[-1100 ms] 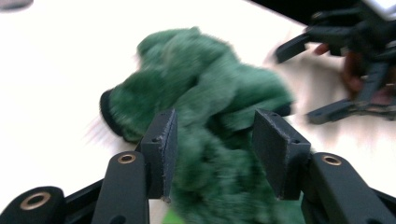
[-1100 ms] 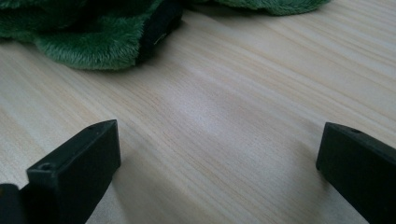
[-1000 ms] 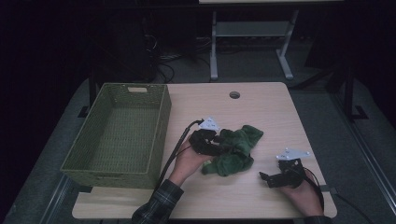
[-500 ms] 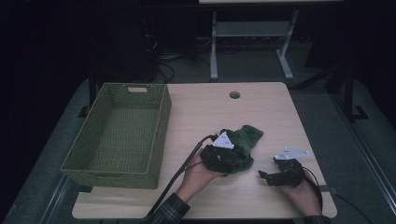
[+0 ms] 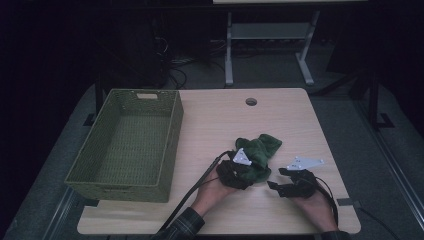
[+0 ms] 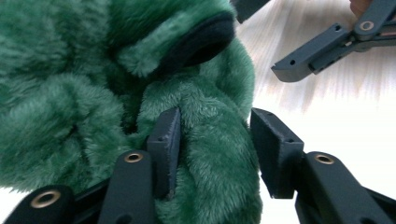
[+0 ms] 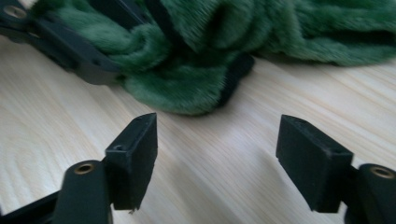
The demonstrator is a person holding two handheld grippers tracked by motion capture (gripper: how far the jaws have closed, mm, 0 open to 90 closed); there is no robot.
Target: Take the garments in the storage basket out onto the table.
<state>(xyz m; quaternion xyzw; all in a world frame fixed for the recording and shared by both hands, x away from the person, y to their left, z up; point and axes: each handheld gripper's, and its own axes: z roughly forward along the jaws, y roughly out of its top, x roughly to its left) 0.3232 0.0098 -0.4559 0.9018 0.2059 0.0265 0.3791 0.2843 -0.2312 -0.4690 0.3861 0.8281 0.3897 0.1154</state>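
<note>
A crumpled green fleece cloth (image 5: 261,146) lies on the wooden table (image 5: 225,117), right of centre. My left gripper (image 5: 248,172) reaches into its near edge. In the left gripper view, my left gripper (image 6: 217,140) has a thick fold of the cloth (image 6: 70,93) between its pads, which press on it; its jaws have just been opening slightly. My right gripper (image 5: 276,178) rests low on the table just right of the cloth, pointing at it. Its jaws (image 7: 217,144) stand apart over bare wood with nothing between them and have just been closing. The cloth (image 7: 210,42) lies just ahead of them.
A green woven basket (image 5: 115,190) stands on the left part of the table, with nothing inside. A round cable hole (image 5: 251,101) sits near the far edge. Black cables trail from both grippers toward the near edge.
My left gripper has moved right and down from the cloth's left side onto its near edge. The cloth has bunched up a little. The right hand has stayed in place.
</note>
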